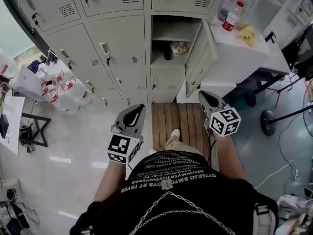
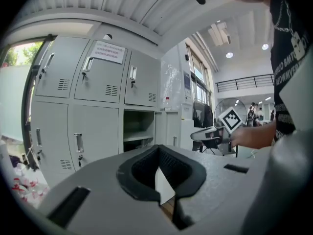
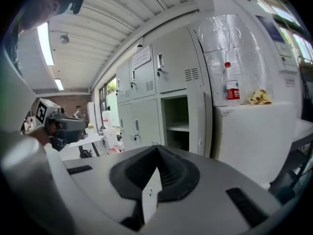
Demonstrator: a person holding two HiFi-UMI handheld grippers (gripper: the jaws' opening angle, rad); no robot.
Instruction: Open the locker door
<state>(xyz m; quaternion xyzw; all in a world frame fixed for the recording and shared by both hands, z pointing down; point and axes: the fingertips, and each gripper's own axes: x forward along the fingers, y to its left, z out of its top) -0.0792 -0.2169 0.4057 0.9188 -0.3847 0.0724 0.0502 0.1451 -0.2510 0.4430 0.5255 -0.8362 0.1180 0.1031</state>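
Note:
A wall of grey lockers stands ahead of me. One locker is open, with its door swung out to the right and a small item on its lower shelf. My left gripper and right gripper are both held low in front of the lockers, well short of them and touching nothing. In the left gripper view the left gripper has its jaws shut and empty, and the open locker lies beyond. In the right gripper view the right gripper is shut and empty, facing the open door.
A wooden platform lies under the person's feet before the lockers. To the right is a white table with a bottle and a yellow cloth. Packs of water bottles and a black stand are on the left; a fan base is on the right.

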